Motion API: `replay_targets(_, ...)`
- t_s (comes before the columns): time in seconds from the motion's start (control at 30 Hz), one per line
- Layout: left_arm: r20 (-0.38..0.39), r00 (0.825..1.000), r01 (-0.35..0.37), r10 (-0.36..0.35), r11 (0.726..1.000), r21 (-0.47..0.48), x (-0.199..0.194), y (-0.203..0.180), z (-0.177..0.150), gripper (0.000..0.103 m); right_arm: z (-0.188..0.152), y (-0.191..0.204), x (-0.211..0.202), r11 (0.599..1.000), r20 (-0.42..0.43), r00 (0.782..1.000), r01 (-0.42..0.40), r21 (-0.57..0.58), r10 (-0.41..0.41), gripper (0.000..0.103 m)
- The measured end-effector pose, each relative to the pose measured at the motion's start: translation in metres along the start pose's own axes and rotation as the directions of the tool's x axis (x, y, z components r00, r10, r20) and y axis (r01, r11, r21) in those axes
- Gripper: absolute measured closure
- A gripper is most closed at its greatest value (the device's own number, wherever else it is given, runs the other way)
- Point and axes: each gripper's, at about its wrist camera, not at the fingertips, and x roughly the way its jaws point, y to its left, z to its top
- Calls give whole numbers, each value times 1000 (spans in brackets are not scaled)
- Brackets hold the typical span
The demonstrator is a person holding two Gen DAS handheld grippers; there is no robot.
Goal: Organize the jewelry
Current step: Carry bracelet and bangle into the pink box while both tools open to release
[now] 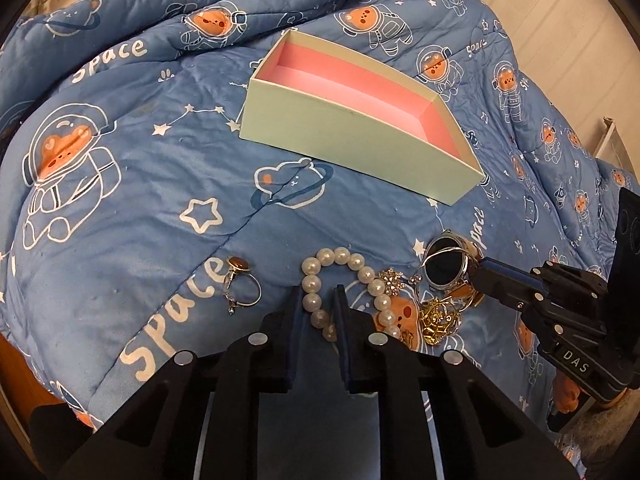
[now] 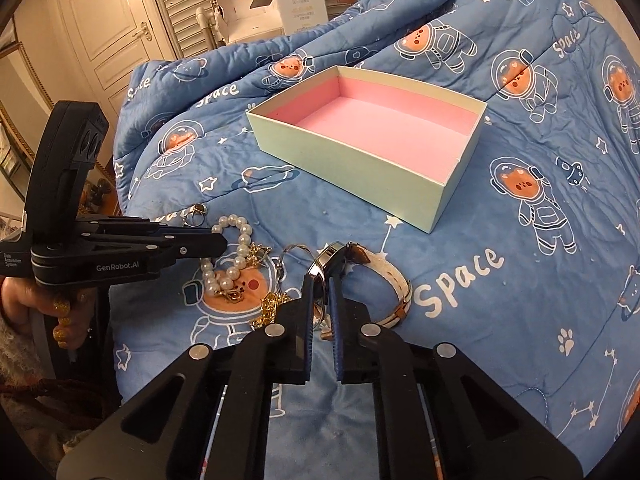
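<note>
The jewelry lies in a loose cluster on the blue space-print quilt (image 1: 140, 184) of a bed, near the quilt's front edge in both views. In the cluster's middle is a pearl bracelet (image 1: 344, 276), a ring of round white beads. The left claw (image 1: 318, 300) is pressed together on its left side, a bead strand pinched between the dark pads. Just right of the pearls lie a small sparkly flower-shaped piece (image 1: 390, 280) and a heap of gold chain (image 1: 438, 320), touching each other. Apart on the left sits a thin gold ring with an amber stone (image 1: 240, 280), with bare quilt around it.

On the right of the cluster is a wristwatch (image 2: 332, 260) with a silver case, dark face and a white strap edged in tan (image 2: 396, 292). The right claw (image 2: 321, 284) is pressed together on the watch case, which stands on edge between the pads; the strap curls away to the right on the quilt.

Beyond the jewelry, well apart across an open stretch of quilt, stands an open box (image 2: 352, 168), pale green outside and pink inside, with nothing visible in it. Its near wall faces the cluster. Behind the box the quilt rises in folds. In the right wrist view a hand with glittery gold nails (image 2: 60, 320) grips the left tool's handle.
</note>
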Motion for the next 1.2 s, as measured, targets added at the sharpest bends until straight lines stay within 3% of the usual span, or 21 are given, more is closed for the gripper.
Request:
replay_targets(0.27, 24, 1000, 18, -18, 1000, 12, -11, -4, 0, 94, -1, 3, -9, 1000, 3, 1000, -25, -5, 25, 100)
replay_targets(0.57, 79, 995, 58, -66, 993, 100, -45, -26, 11, 94, 9, 15, -38, 997, 31, 996, -78, -22, 79, 100)
replay_targets(0.83, 81, 992, 86, -99, 984, 153, -63, -37, 18, 94, 21, 12, -55, 994, 53, 993, -110, 19, 109, 100)
replay_targets(1.03, 102, 987, 103, -124, 977, 189, -75, -43, 44, 94, 43, 3, -62, 993, 97, 990, -107, 40, 103, 100)
replay_targets(1.2, 141, 984, 66, -106, 961, 268, -81, -59, 80, 94, 72, -15, -62, 997, 138, 989, -57, 59, 48, 100)
